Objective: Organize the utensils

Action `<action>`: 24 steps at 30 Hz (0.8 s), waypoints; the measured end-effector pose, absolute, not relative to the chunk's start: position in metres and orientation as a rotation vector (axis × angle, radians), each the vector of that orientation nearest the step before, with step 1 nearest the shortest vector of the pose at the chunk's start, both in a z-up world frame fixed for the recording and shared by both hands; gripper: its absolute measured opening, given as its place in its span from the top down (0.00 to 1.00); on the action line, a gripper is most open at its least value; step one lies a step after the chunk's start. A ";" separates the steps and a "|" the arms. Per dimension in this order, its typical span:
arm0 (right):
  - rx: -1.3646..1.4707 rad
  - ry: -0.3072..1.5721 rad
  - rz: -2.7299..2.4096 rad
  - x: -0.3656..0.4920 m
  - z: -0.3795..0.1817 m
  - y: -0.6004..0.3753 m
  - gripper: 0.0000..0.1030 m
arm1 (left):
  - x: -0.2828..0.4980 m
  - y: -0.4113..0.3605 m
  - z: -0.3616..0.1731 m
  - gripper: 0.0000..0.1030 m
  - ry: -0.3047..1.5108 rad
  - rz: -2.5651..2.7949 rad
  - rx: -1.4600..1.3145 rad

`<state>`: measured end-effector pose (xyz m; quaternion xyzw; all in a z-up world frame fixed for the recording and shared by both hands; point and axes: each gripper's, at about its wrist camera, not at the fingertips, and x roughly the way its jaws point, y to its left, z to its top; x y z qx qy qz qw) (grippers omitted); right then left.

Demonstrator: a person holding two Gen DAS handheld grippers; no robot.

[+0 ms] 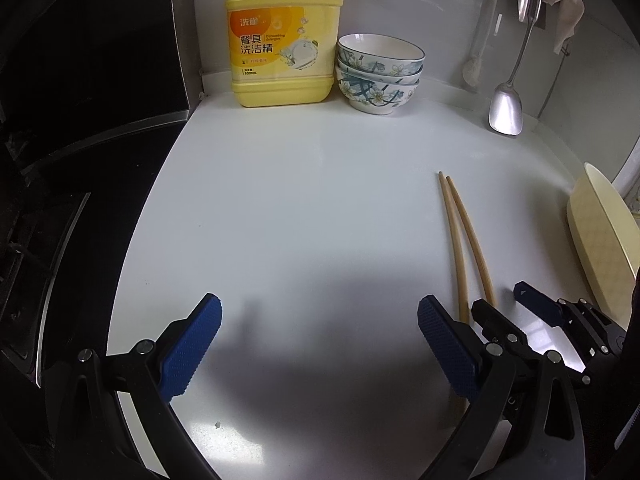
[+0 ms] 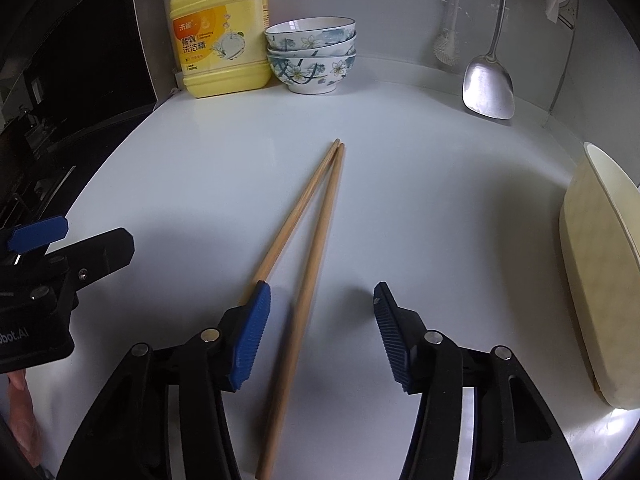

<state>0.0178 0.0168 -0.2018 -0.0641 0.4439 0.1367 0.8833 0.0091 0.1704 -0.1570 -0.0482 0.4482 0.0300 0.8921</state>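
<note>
Two long wooden chopsticks (image 2: 308,264) lie on the white countertop (image 2: 420,208), tips touching at the far end and splaying toward us. We see our right gripper (image 2: 322,332) low over their near ends, blue ribbed pads partly apart: one stick runs between the pads, the other passes under the left pad (image 2: 250,340). Neither pad presses on a stick, so no grip. Our left gripper (image 1: 320,340) hangs over bare counter to the left of the sticks, jaws wide apart, nothing between them. At the back wall stands a yellow dish-soap jug with a pump (image 2: 222,36), and just beside it a stack of three white floral bowls (image 2: 312,54). A steel spatula (image 2: 489,84) hangs at the back right, blade near the counter. A cream dish (image 2: 600,280) leans at the right edge. A dark hob (image 1: 60,200) sits on the left.
</note>
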 end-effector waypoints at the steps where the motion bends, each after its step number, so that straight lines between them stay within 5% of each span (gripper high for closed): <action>1: -0.137 0.925 0.284 0.018 -0.201 0.017 0.78 | 0.011 0.169 -0.157 0.06 0.932 0.059 -0.102; 2: -0.139 0.928 0.282 0.018 -0.201 0.016 0.91 | 0.012 0.168 -0.156 0.06 0.930 0.058 -0.102; 3: -0.138 0.930 0.277 0.019 -0.200 0.015 0.92 | 0.014 0.166 -0.155 0.06 0.925 0.056 -0.102; 24: -0.006 0.946 0.108 0.006 -0.196 -0.069 0.93 | 0.054 0.101 -0.173 0.06 0.953 -0.039 0.020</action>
